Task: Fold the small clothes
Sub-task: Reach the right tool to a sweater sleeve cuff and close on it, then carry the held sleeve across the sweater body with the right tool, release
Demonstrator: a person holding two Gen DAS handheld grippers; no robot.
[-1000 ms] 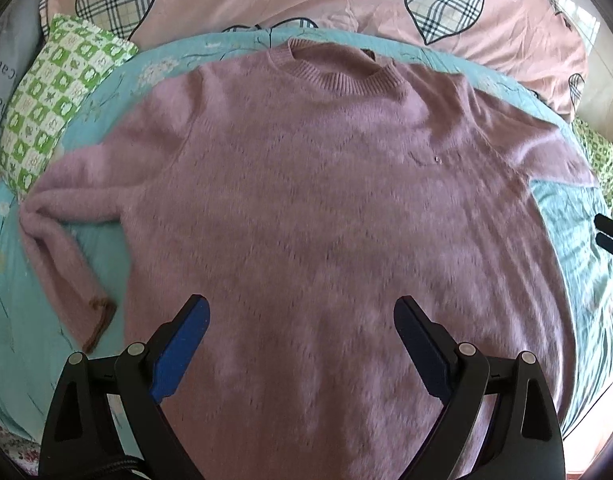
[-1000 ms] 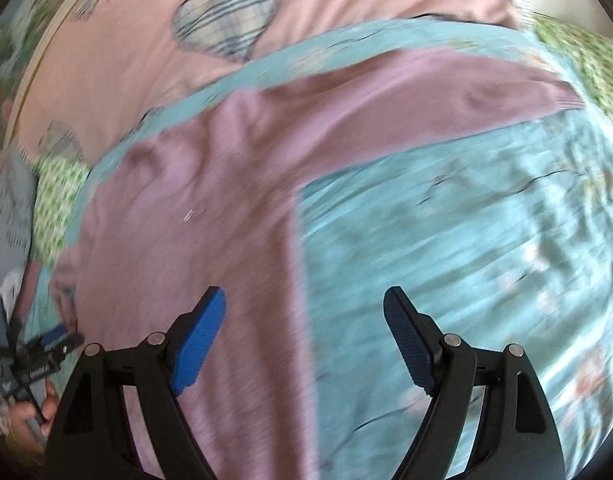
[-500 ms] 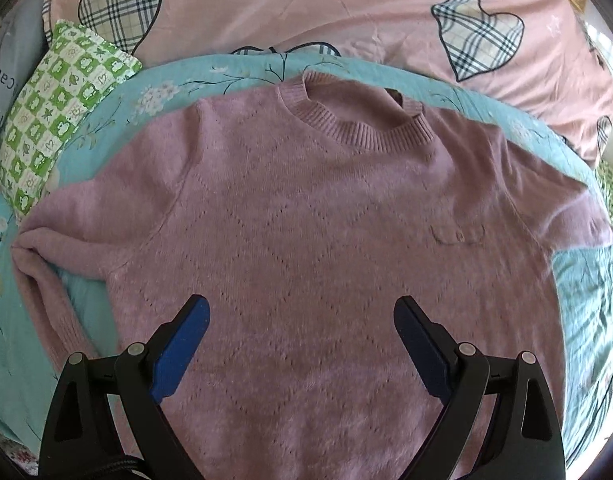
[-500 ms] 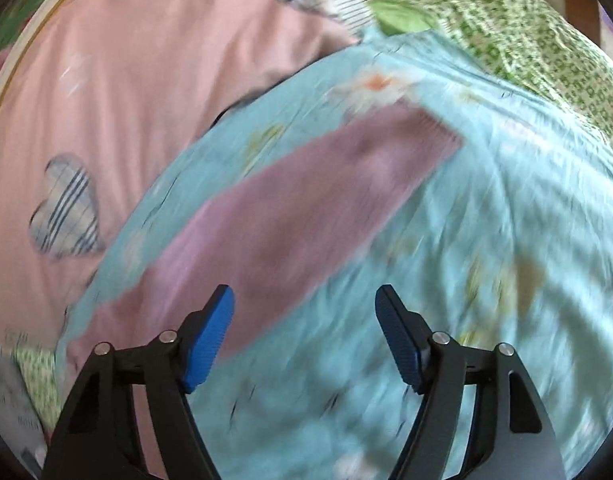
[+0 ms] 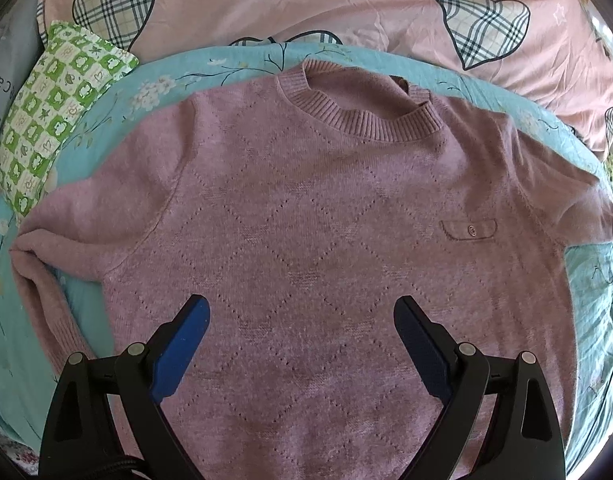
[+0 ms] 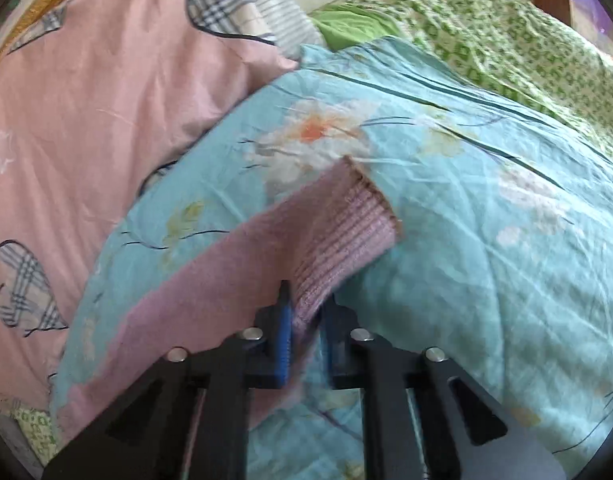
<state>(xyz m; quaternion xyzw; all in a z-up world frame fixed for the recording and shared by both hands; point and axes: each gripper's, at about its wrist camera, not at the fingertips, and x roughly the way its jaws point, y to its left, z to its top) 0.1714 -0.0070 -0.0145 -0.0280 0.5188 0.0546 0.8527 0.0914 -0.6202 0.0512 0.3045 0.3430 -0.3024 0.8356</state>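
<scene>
Here the mauve knit sweater (image 5: pixel 306 240) lies flat, its ribbed cuff (image 6: pixel 346 236) pinched in the right hand-held gripper (image 6: pixel 306 320).

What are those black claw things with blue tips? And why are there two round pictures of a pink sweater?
The claws are grippers, two-finger tongs a person holds, one in each hand. Each carries a small camera, so each round picture looks out along one claw. The left gripper is open above the sweater, which lies flat on a turquoise flowered blanket. The right gripper has pinched the sweater's ribbed cuff at the sleeve's end. A pink duvet with checked hearts and a green checked pillow lie behind.
</scene>
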